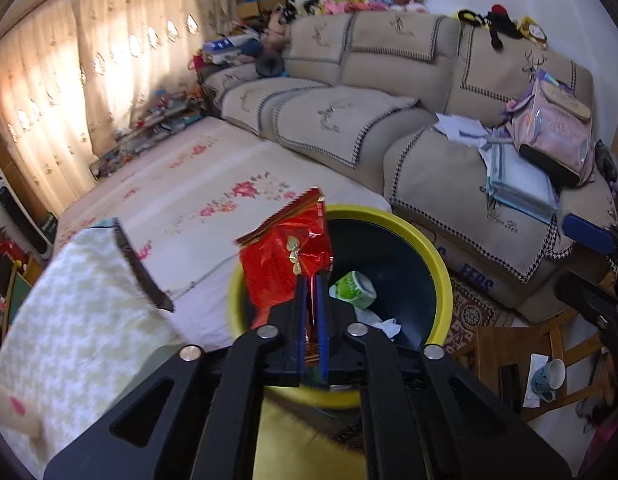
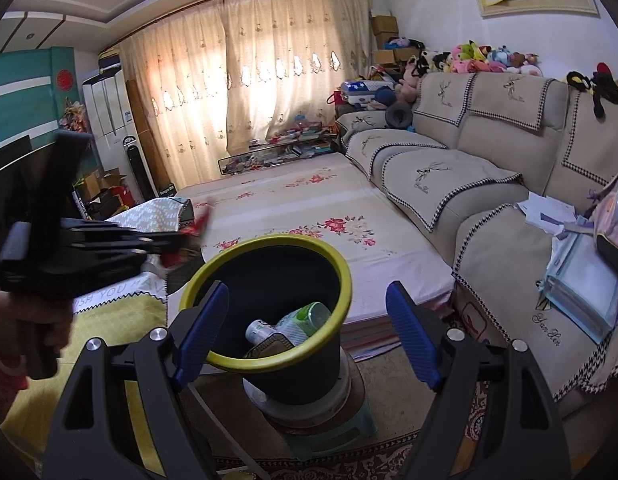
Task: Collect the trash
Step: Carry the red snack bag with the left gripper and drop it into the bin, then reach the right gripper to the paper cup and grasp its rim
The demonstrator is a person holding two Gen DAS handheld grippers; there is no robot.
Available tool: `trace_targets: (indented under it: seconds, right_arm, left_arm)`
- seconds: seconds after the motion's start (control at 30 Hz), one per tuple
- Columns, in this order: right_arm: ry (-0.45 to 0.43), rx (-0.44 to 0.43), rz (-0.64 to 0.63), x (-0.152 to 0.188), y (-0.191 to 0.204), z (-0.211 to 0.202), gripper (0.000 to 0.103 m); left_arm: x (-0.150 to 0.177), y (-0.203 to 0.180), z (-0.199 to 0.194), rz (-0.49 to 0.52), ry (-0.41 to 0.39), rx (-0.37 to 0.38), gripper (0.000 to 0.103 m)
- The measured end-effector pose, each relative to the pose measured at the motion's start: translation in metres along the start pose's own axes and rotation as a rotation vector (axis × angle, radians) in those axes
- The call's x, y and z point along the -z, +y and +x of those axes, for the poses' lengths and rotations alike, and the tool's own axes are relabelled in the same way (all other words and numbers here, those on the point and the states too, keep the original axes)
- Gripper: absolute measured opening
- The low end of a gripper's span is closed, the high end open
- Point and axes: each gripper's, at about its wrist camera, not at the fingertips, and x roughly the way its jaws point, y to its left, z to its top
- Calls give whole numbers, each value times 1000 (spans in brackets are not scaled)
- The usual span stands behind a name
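Observation:
My left gripper (image 1: 312,280) is shut on a crumpled red snack wrapper (image 1: 287,256) and holds it over the near rim of the trash bin (image 1: 441,268), a dark bucket with a yellow rim. Inside lie a green-and-white cup (image 1: 355,289) and white paper (image 1: 383,326). In the right wrist view my right gripper (image 2: 309,332) is open and empty, its blue pads on either side of the bin (image 2: 341,264), a little above its near rim. The left gripper (image 2: 121,244) and a bit of the red wrapper (image 2: 197,220) show at the left there.
The bin stands on a low stool (image 2: 333,428) on a patterned rug. A floral mattress (image 2: 293,208) lies behind it, a beige sofa (image 2: 461,176) with papers and a pink bag to the right. A yellow-covered table (image 2: 121,320) is at the left, a mug (image 1: 549,378) on a wooden stool.

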Motion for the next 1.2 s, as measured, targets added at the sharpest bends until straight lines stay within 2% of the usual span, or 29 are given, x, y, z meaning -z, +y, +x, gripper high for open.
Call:
trace_targets:
  seconds: [0.03, 0.07, 0.13, 0.2, 0.3, 0.43, 0.53, 0.67, 0.9, 1.07, 1.2]
  right_arm:
    - [3, 2, 5, 0, -3, 1, 77]
    - [6, 4, 11, 0, -5, 3, 77]
    - [9, 5, 15, 2, -8, 3, 77]
    - [12, 2, 18, 3, -9, 4, 77]
    - [20, -3, 14, 3, -4, 7, 77]
    - [34, -36, -3, 5, 9, 13, 77]
    - [40, -84, -36, 2, 31, 17, 77]
    - [43, -163, -84, -4, 67, 23, 76]
    - [60, -352, -221, -19, 171, 31, 77]
    - [94, -510, -311, -25, 258, 39, 79]
    - [125, -628, -397, -26, 337, 52, 81]
  left_arm:
    - [-3, -2, 12, -2, 11, 3, 18]
    - [-5, -4, 23, -9, 27, -4, 39]
    - [-4, -2, 31, -24, 19, -24, 57]
    - [-3, 2, 34, -38, 16, -29, 58]
    - [8, 16, 10, -85, -13, -39, 67]
    - [31, 34, -48, -128, -87, -99, 76]
    - [58, 49, -99, -184, -145, -143, 82]
    - [109, 73, -172, -272, -200, -248, 90]
    - [205, 120, -265, -430, -224, -518, 98]
    - [268, 156, -308, -562, -224, -612, 98]
    - [302, 175, -322, -621, -219, -633, 98]
